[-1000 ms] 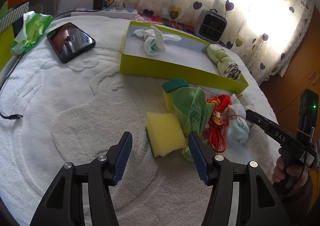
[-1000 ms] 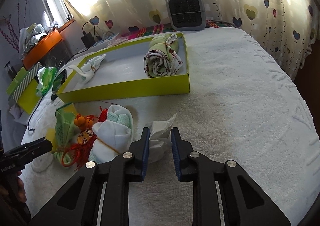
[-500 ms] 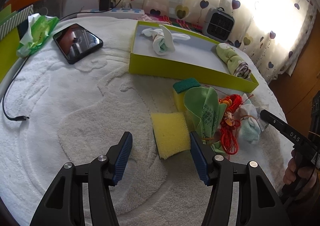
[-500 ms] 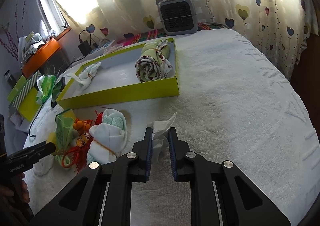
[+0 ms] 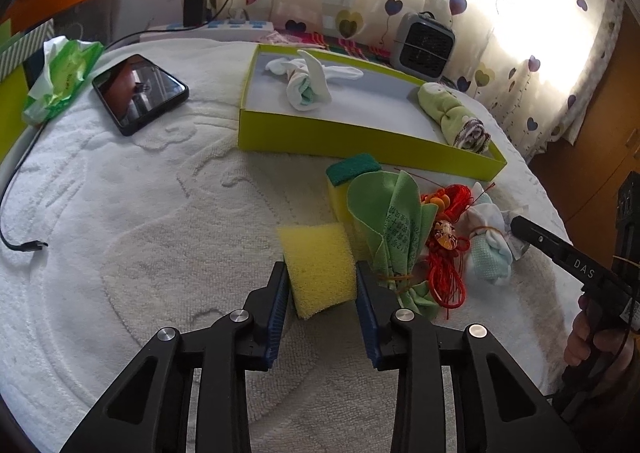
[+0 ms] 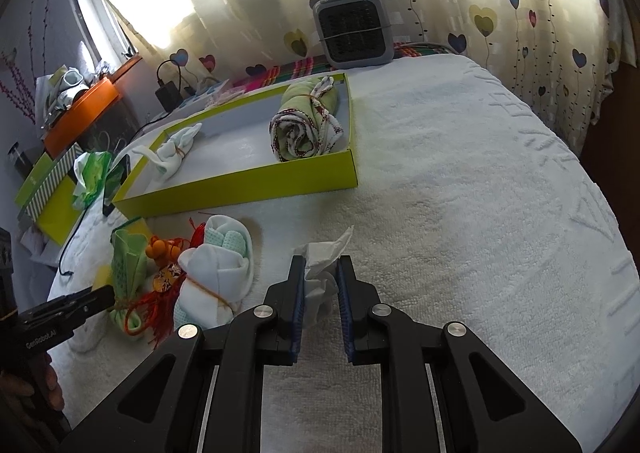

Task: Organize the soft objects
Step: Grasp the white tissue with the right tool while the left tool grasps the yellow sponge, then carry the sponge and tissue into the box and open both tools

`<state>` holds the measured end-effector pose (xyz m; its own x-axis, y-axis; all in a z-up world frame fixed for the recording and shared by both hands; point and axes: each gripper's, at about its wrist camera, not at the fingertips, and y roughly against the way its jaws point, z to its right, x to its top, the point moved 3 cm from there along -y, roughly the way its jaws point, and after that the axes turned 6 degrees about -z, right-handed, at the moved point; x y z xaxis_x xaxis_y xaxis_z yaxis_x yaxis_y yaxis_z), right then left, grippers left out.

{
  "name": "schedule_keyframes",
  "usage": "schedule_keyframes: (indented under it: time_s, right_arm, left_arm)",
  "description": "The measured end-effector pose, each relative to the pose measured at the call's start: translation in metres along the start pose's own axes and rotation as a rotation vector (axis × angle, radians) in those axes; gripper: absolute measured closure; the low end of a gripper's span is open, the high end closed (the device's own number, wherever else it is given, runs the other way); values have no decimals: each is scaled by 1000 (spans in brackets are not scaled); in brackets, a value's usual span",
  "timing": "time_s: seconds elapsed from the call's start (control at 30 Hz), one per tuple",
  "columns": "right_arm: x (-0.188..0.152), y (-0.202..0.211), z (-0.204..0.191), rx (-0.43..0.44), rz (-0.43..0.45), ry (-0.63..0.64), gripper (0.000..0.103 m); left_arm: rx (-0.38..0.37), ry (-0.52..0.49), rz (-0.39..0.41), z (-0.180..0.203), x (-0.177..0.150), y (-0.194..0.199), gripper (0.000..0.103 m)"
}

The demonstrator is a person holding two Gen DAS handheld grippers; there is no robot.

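Note:
My left gripper (image 5: 321,277) is shut on a yellow sponge (image 5: 320,261) lying on the white towel. Beside it are a second sponge with a green top (image 5: 348,173), a green cloth bundle (image 5: 394,229), a red tassel charm (image 5: 444,249) and a white-and-blue sock bundle (image 5: 488,249). My right gripper (image 6: 321,273) holds a crumpled white tissue (image 6: 324,257) between its pads, jaws slightly parted. The yellow-green tray (image 5: 360,141) holds a white sock bundle (image 5: 308,85) and a rolled green cloth (image 5: 452,113); the tray also shows in the right wrist view (image 6: 240,185).
A black phone (image 5: 140,91), a green tissue pack (image 5: 60,73) and a loose cable end (image 5: 28,245) lie at the left. A grey fan (image 6: 352,29) stands behind the tray by the curtain. A power strip with charger (image 5: 208,25) is at the back.
My left gripper moved forward and closed on the yellow sponge. My right gripper stayed on the tissue and its jaws opened a little.

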<state>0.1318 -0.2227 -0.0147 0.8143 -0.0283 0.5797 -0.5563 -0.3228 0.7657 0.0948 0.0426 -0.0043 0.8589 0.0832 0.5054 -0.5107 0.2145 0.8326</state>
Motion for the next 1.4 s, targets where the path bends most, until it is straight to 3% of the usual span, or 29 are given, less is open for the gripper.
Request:
schedule_keyframes:
  time_s: [0.63,1.4]
  right_arm:
    - [-1,5,-3,0,5,12,87]
    - [28,27,-18,11,81,49,87]
  left_arm:
    - [22,-9,16,-1,3,6,73]
    - [47,-63,102,-2,39,38,73]
